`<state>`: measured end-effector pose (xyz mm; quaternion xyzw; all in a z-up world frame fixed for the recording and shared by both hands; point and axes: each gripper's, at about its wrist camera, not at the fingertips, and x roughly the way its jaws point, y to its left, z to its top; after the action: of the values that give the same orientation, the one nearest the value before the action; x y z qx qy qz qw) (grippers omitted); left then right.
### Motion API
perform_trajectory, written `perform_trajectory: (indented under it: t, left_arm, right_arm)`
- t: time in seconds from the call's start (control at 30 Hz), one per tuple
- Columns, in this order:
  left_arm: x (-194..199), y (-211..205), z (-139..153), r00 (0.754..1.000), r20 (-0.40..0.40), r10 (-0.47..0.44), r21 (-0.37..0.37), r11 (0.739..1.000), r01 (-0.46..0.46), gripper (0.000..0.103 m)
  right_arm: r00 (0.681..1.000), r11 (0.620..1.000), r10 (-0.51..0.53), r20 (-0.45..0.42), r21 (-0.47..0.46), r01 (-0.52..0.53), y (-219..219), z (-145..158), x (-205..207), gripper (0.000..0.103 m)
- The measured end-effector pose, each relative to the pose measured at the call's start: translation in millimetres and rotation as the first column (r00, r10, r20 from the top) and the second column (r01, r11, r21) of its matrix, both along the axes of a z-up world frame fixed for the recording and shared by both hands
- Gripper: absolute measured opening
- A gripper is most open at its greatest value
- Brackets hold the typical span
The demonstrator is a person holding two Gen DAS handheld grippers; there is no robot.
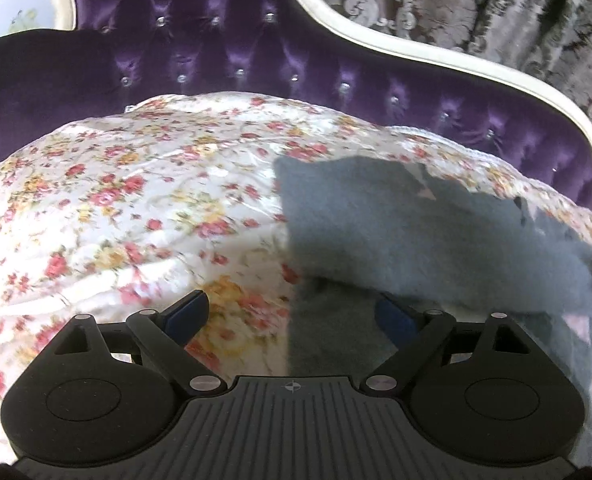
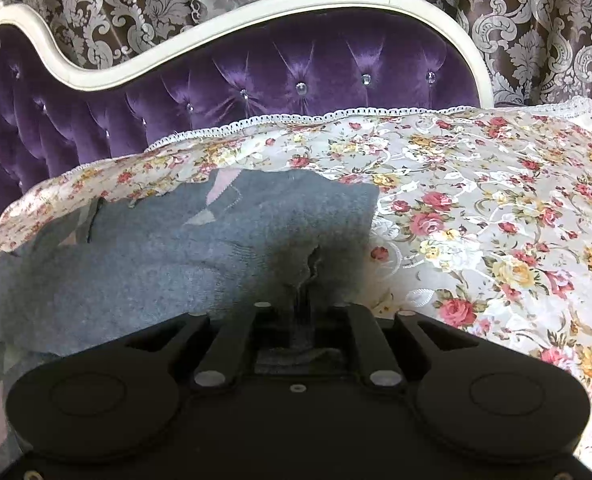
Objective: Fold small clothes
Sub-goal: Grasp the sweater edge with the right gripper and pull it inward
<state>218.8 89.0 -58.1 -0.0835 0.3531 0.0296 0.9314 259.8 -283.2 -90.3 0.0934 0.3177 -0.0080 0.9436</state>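
A small grey fleecy knitted garment [image 2: 167, 264] is seen lying on the floral bedspread [image 2: 476, 208], centre-left. The right gripper [image 2: 304, 280] fingers are pinched on its bunched edge. The left gripper [image 1: 291, 312] fingers stand wide, empty. A fold is judged under way; the next move calls for carrying the pinched edge across.

The left gripper [image 1: 291, 314] hung wide open over a floral bedspread [image 1: 115, 208], its right finger [image 1: 396, 316] at a folded grey garment [image 1: 416, 232], with a purple tufted headboard [image 1: 235, 40] behind.
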Motion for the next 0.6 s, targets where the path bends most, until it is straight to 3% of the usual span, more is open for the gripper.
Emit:
perform_trajectory:
  t: [0.03,0.13,0.4,0.5,0.57,0.6]
  left_arm:
    - [1.3,3.9,3.7,1.0,0.006,0.003,-0.01,1.0,-0.003,0.09]
    - [7.9,11.7,15.9,1.0,0.029,0.003,-0.028,1.0,-0.002,0.09]
    - [64.3,26.0,15.2,0.994,-0.064,-0.089,-0.17,0.982,0.077,0.089]
    - [83.2,29.3,6.6,0.99,-0.103,-0.098,-0.191,0.978,0.077,0.078]
    - [91.5,29.8,-0.2,0.987,-0.126,-0.096,-0.19,0.979,0.071,0.078]
    - [93.9,29.8,-2.6,0.987,-0.129,-0.099,-0.187,0.98,0.074,0.072]
  right_arm:
    - [1.0,1.0,0.002,0.001,0.007,-0.002,-0.4,1.9,-0.1,0.039]
    - [1.0,1.0,0.013,0.017,0.029,-0.013,0.7,10.9,-2.0,0.059]
    - [0.993,0.998,0.064,0.099,-0.006,-0.064,11.4,39.4,-10.5,0.07]
    - [0.992,0.997,0.063,0.109,0.029,-0.067,9.0,44.4,-12.6,0.07]
    - [0.993,0.997,0.067,0.102,0.042,-0.072,8.3,44.6,-13.3,0.07]
    - [0.993,0.996,0.069,0.099,0.045,-0.074,8.8,44.4,-13.4,0.07]
